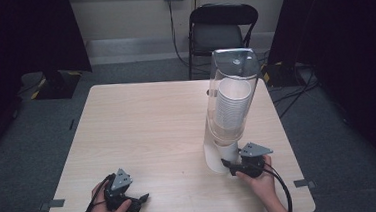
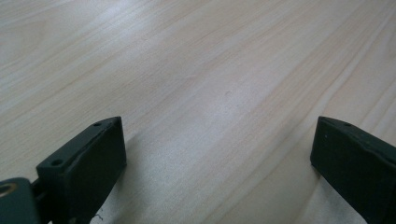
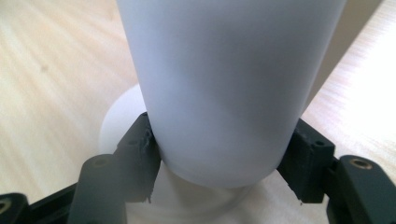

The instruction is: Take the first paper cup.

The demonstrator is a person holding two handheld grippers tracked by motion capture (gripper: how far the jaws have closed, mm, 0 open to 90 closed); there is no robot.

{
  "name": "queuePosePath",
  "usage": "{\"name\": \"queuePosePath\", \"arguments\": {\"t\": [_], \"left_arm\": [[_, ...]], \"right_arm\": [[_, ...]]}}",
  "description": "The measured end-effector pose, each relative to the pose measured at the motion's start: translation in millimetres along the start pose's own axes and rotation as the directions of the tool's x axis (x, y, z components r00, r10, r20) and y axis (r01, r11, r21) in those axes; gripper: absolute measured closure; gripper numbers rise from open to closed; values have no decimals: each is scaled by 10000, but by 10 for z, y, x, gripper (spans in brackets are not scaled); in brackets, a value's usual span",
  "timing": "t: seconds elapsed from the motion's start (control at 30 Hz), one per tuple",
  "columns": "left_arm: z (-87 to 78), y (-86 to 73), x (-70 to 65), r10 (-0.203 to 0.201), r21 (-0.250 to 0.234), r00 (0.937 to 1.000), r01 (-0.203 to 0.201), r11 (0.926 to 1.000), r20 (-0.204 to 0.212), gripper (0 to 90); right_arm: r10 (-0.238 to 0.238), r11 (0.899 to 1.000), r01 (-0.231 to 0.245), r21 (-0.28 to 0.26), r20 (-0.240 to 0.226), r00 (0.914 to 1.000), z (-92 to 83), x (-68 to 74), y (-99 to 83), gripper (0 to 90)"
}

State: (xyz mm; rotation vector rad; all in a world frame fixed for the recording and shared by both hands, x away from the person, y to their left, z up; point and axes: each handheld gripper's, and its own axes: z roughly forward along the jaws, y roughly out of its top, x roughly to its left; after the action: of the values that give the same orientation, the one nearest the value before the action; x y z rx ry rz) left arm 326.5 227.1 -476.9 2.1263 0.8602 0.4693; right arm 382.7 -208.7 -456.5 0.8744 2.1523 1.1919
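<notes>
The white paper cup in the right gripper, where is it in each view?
High view: white paper cup at lower right, under the clear dispenser tube.
Right gripper view: cup at centre, right gripper shut on it.
Left gripper view: not in it.
Shared landmark: the wooden table.

Cup dispenser [image 1: 229, 108] stands upright on table [image 1: 148, 134], right side, nearer the near edge; cup stack [image 1: 232, 103] inside its tube. My right gripper [image 1: 230, 164] sits at its base, near-right, jaws either side of the bottom cup [image 3: 224, 93]. My left gripper [image 1: 141, 199] rests near-left on table, well apart. Chair [image 1: 220, 26] behind far edge.
</notes>
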Motion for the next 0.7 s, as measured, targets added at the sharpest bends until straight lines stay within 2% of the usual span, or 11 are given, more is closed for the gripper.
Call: {"name": "queuePosePath", "arguments": {"t": [0.13, 0.33, 0.7], "left_arm": [[-1, 0, 0, 5, 7, 10000, -5, 10000, 1, 29], [0, 0, 1, 6, 3, 10000, -6, 10000, 0, 29], [-1, 1, 1, 2, 11, 10000, -2, 10000, 3, 29]], "right_arm": [[-196, 9998, 197, 41, -151, 9997, -38, 21, -26, 370], [-359, 9991, 361, 229, -105, 9993, -69, 30, -48, 370], [-827, 9962, 842, 236, -611, 9947, -85, 162, -37, 368]]}}
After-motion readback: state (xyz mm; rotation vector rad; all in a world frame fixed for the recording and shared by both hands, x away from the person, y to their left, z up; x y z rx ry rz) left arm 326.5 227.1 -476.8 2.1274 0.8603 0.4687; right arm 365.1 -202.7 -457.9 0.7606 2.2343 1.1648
